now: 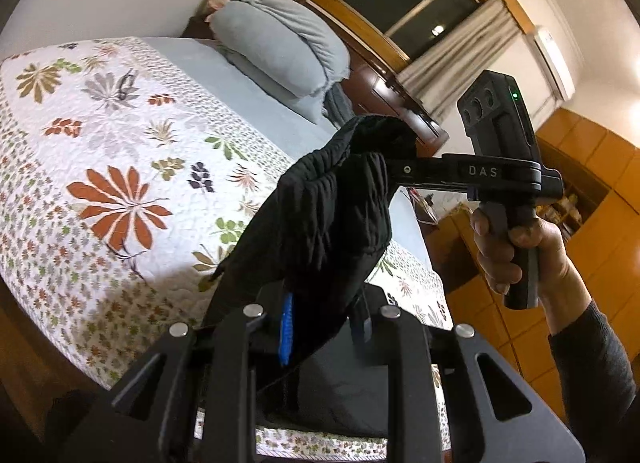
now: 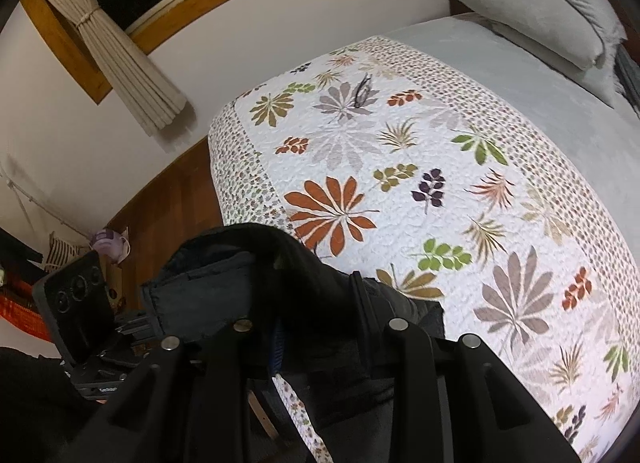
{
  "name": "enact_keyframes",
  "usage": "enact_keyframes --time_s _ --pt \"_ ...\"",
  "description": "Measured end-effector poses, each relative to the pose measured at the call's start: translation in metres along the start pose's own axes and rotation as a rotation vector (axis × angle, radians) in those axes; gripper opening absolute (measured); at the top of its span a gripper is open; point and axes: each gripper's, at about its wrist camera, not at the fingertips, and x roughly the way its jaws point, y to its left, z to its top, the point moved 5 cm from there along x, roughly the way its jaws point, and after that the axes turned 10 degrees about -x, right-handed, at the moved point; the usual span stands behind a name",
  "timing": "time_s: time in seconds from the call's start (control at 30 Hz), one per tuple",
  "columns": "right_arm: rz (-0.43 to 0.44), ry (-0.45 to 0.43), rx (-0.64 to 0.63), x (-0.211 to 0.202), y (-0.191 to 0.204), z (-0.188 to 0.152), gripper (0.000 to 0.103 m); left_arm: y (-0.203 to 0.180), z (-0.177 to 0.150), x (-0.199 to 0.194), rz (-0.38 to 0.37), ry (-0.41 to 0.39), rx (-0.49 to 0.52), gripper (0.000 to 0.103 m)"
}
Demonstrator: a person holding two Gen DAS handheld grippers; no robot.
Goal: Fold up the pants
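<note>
The black pants (image 1: 320,219) hang bunched in the air above the foot of the bed. My left gripper (image 1: 320,319) is shut on their lower edge, with a blue pad showing beside the cloth. My right gripper (image 1: 384,167) reaches in from the right and is shut on the upper bunch of the pants. In the right wrist view the pants (image 2: 256,275) drape over my right gripper (image 2: 316,323), and the left gripper body (image 2: 84,303) sits at the lower left.
The bed has a floral quilt (image 2: 400,183) and a grey sheet (image 2: 500,63). A folded grey duvet (image 1: 280,43) lies at the headboard. A window with tied curtains (image 2: 128,63) is on the wall. Wooden cabinets (image 1: 592,183) stand at the right.
</note>
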Motion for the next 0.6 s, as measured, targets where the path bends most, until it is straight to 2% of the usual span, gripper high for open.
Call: enact_keyframes --time_s 0.37,0.6 --pt "-0.039 -0.04 0.056 -0.049 -0.023 -0.05 0.029 -0.057 -0.034 0.018 -0.023 0.054 0.128 0.021" --pt "-0.051 -0.068 0.098 -0.07 -0.041 -0.085 0.028 -0.08 -0.059 0.035 -0.026 0.096 0.189 0.021"
